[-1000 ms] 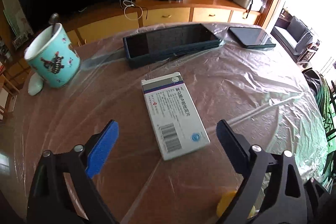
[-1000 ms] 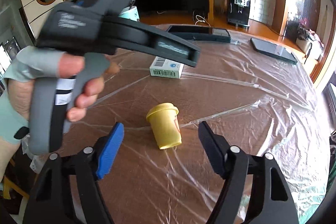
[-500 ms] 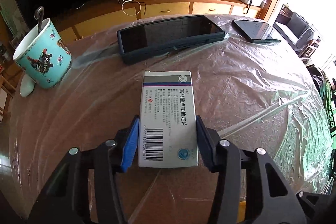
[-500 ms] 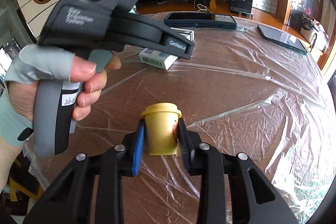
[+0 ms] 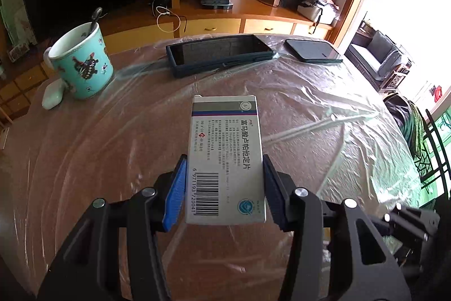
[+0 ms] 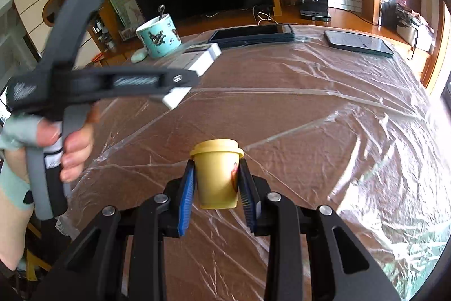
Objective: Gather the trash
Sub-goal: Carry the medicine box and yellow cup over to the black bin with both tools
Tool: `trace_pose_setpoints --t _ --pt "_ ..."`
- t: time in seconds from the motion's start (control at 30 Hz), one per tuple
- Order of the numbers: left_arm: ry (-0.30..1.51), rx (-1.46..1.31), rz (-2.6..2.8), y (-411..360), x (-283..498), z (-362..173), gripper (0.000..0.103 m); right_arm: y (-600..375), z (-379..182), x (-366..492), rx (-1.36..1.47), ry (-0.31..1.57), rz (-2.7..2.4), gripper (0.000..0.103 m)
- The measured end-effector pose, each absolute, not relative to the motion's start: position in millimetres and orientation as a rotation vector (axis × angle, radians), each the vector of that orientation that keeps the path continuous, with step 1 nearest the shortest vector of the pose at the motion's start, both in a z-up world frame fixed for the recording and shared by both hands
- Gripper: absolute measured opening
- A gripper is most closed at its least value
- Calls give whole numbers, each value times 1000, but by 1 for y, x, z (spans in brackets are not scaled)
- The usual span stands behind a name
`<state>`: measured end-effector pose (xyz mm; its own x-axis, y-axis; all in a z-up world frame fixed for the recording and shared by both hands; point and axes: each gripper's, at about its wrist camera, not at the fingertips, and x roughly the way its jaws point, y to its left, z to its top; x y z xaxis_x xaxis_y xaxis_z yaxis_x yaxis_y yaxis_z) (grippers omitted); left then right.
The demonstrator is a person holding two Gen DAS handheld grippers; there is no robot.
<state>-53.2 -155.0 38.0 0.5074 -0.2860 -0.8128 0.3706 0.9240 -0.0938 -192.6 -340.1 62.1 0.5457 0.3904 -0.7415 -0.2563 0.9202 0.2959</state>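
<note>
Left tongs (image 5: pixel 224 188) clenched on white medicine box (image 5: pixel 227 157), lifted off surface (image 5: pixel 310 103). Right tongs (image 6: pixel 217 188) clenched on yellow cup (image 6: pixel 217 174), lid forward.

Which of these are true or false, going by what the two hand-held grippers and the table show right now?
1. The left hand-held gripper is shut on the white cardboard medicine box. True.
2. The right hand-held gripper is open with nothing in it. False: it is shut on the small yellow lidded cup.
3. The turquoise patterned ceramic mug lies on its side. False: it stands upright, with a utensil handle sticking out.
4. The large dark tablet and the smaller dark tablet lie flat on the plastic-covered brown table. True.
</note>
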Motion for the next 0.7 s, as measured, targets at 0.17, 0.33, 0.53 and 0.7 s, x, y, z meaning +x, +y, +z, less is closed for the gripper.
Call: trace_pose_setpoints --t 0.17,0.33,0.53,0.7 --pt "916 139 -401 -154 -87 47 52 -348 69 -201 168 901 385 31" --pt "892 127 -404 -146 -118 52 52 -351 77 -216 164 888 396 31" --pt "887 105 -395 -134 -148 49 52 -352 81 -233 151 881 399 31" --pt "898 93 -385 -124 -169 42 52 -353 81 -245 146 885 402 31"
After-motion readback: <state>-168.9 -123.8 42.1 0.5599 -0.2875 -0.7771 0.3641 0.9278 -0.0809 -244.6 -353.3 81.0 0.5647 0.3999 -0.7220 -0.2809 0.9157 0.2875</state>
